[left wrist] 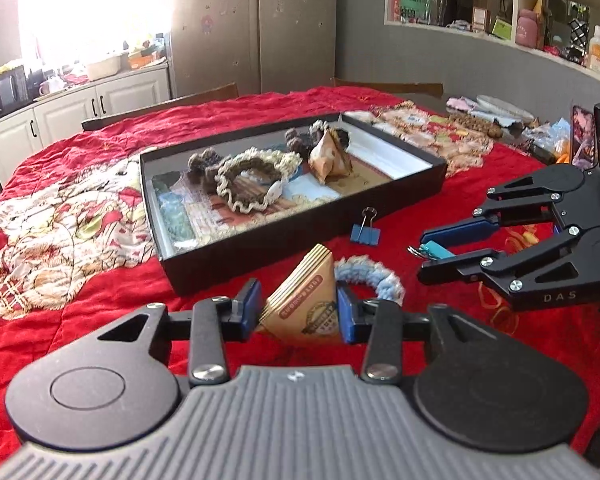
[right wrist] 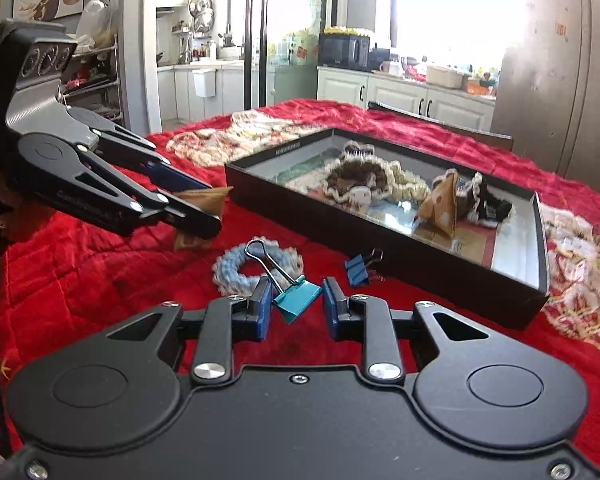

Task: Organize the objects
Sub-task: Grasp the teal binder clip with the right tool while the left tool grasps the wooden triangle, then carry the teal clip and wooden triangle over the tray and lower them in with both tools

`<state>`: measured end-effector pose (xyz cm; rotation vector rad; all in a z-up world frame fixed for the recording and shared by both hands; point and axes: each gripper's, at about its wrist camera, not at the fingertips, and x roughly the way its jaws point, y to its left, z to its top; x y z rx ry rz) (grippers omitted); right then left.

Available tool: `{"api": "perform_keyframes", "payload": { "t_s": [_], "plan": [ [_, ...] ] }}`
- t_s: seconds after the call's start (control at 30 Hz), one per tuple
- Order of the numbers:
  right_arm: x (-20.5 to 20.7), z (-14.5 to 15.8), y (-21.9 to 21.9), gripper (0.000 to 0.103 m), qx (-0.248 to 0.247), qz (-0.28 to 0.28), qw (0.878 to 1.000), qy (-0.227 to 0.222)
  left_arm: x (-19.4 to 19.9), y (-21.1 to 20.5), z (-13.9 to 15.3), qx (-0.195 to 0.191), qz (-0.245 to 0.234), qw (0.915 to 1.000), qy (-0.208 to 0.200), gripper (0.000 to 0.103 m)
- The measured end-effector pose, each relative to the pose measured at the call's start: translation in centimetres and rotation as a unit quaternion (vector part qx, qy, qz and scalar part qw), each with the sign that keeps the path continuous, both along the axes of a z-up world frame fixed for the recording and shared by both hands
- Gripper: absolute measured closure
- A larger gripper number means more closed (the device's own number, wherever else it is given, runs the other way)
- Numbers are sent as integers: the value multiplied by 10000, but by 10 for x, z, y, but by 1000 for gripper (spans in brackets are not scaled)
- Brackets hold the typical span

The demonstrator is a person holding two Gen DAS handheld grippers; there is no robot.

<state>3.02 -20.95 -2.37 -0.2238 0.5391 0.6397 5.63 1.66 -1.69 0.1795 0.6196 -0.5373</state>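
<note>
The left gripper (left wrist: pixel 298 314) is closed on a tan paper packet (left wrist: pixel 304 300), which stands between its blue pads (left wrist: pixel 251 308) and touches both. Just behind the packet, a light blue hair tie (left wrist: pixel 374 276) lies on the red cloth (left wrist: pixel 80 280).

The right gripper (right wrist: pixel 296 306) has its jaws apart, and a teal binder clip (right wrist: pixel 296 294) sits tilted between them (it touches the left pad; whether the right pad touches it I cannot tell). Its wire handle points up and away from the camera.

A dark blue binder clip (right wrist: pixel 358 268) lies on the cloth just beside the near wall of the black tray (right wrist: pixel 420 264). Inside the tray there are a cream and brown hair tie (left wrist: pixel 246 178), a second tan packet (right wrist: pixel 440 206) standing upright, and some dark fluffy items at the far end that are too blurred to name.
</note>
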Motion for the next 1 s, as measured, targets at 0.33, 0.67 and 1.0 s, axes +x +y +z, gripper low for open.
{"api": "perform_keyframes", "payload": {
  "t_s": [0.33, 0.67, 1.0],
  "plan": [
    [3, 35, -3, 77, 80, -121, 9989, -440, 6, -4, 19, -90, 70, 9996, -255, 61],
    [27, 57, -9, 78, 5, -493, 9960, -751, 31, -4, 43, -309, 239, 9978, -528, 61],
    [55, 62, -11, 78, -75, -823, 9927, -883, 64, -4, 52, -509, 551, 9955, -578, 61]
  ]
}}
